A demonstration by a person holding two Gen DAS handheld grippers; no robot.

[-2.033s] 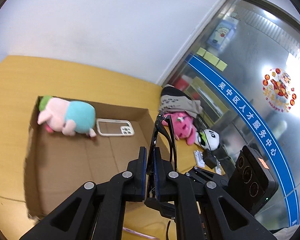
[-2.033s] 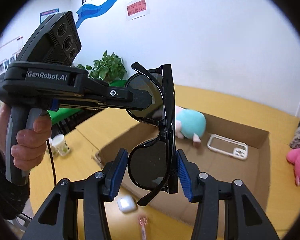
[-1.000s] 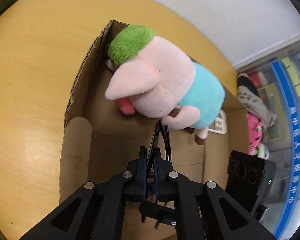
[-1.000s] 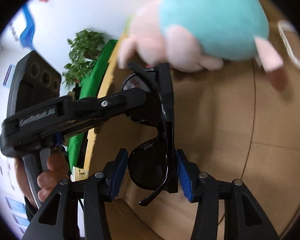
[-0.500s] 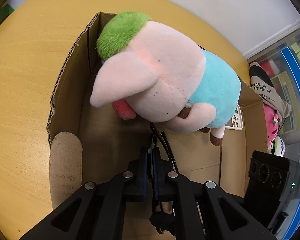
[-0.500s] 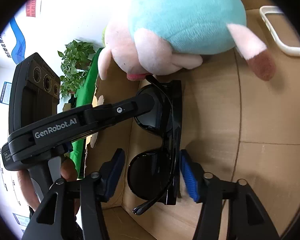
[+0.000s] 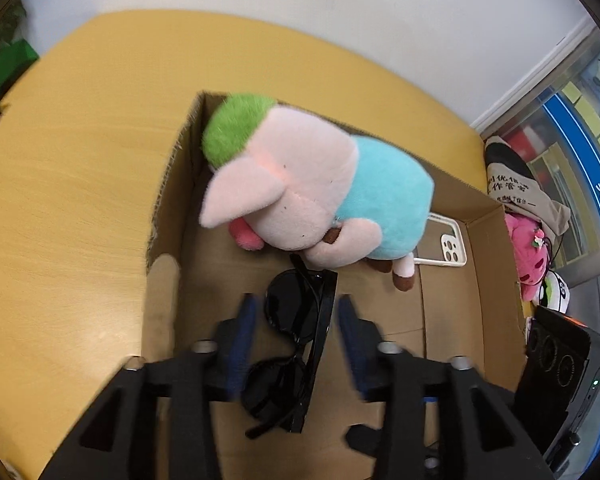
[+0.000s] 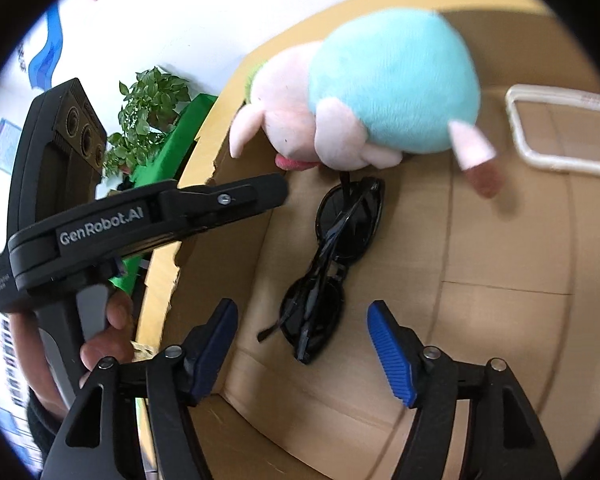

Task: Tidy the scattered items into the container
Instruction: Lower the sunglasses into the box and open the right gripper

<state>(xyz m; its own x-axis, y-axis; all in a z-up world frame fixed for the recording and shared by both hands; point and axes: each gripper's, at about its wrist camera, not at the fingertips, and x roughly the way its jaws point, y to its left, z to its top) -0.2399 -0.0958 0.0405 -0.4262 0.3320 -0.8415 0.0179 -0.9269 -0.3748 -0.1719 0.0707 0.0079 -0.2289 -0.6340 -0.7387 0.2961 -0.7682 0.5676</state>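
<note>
Folded black sunglasses [image 7: 296,344] lie on the floor of the open cardboard box [image 7: 480,264], also in the right wrist view [image 8: 332,256]. My left gripper [image 7: 296,340] is open, its blue pads on either side of the glasses and apart from them. My right gripper [image 8: 300,352] is open just above the glasses' near end. A pink pig plush [image 7: 312,184] with a teal body lies in the box beyond the glasses [image 8: 372,92]. A clear phone case [image 7: 444,244] lies beside it [image 8: 560,132].
The box stands on a yellow wooden table [image 7: 68,200]. Right of the box are a pink plush [image 7: 528,252], a panda toy [image 7: 556,292] and a printed bag [image 7: 516,188]. A potted plant [image 8: 148,108] stands past the table's left edge. The left gripper's body [image 8: 112,220] reaches over the box wall.
Both grippers have opened and let go of the sunglasses, which now lie flat on the box floor. Both grippers have drawn back a little.
</note>
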